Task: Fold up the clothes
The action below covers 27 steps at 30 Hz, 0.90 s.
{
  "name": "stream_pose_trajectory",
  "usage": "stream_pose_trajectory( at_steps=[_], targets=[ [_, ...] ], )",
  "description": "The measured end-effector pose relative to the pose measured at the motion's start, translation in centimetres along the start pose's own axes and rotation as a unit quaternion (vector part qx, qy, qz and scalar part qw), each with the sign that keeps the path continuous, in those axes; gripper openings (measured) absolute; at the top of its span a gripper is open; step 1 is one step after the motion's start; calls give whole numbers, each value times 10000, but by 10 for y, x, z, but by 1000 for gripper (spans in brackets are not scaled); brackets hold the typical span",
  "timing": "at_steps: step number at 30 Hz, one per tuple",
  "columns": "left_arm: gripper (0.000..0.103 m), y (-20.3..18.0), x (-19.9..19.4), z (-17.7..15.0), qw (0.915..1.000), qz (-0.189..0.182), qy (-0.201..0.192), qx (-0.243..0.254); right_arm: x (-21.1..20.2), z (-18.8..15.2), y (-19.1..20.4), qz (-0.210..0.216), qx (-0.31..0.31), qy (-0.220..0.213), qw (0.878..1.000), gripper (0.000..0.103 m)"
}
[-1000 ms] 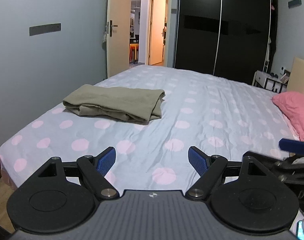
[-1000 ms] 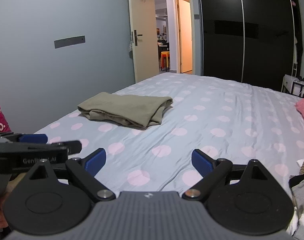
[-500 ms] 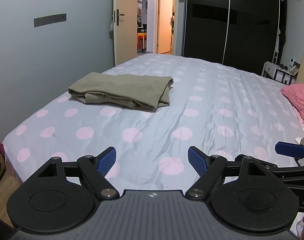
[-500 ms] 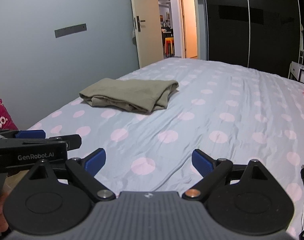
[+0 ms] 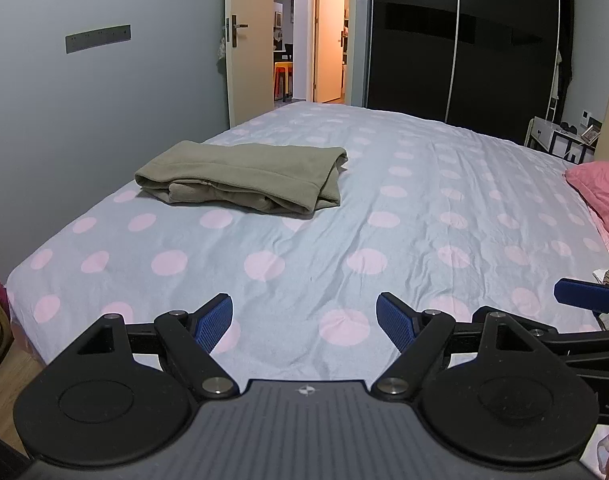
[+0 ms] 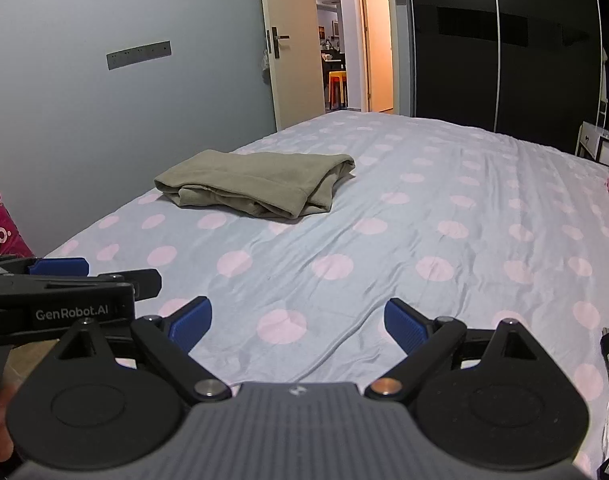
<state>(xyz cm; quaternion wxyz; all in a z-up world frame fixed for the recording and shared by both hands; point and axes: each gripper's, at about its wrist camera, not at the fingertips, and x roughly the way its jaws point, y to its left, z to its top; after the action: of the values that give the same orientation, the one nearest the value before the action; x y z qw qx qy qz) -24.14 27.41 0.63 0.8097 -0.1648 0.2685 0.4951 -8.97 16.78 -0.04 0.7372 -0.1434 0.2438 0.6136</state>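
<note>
Spanning both views, the polka-dot bed [image 5: 424, 216] carries our folded olive garment [image 5: 244, 178] near its far left edge. We hold the left tool [image 5: 304, 320] and right tool [image 6: 298, 320] wide and empty, well apart from it. Gripping one layer could undo the folds.

A folded garment [image 5: 244, 178] lies on the bed [image 5: 424, 208], toward its far left side, near the wall. A pillow [image 5: 600, 192] rests at the bed's right edge. Behind the bed stand an open door [image 5: 248, 40] and, to its right, a wardrobe [image 5: 464, 40].
</note>
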Motion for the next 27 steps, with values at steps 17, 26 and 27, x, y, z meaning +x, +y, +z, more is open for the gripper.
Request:
stream_pose_trajectory(
  at_steps=[17,26,27],
  targets=[
    [79,-3,0,0,10000,34,-32,9,-1,-2,1,30,10,-31,10000,94],
    [79,-3,-1,-1,10000,24,-50,22,-2,-2,-2,89,30,-15,10000,94],
    [78,-2,-1,-1,10000,17,-51,12,-2,-1,-2,93,30,-14,10000,94]
  ],
)
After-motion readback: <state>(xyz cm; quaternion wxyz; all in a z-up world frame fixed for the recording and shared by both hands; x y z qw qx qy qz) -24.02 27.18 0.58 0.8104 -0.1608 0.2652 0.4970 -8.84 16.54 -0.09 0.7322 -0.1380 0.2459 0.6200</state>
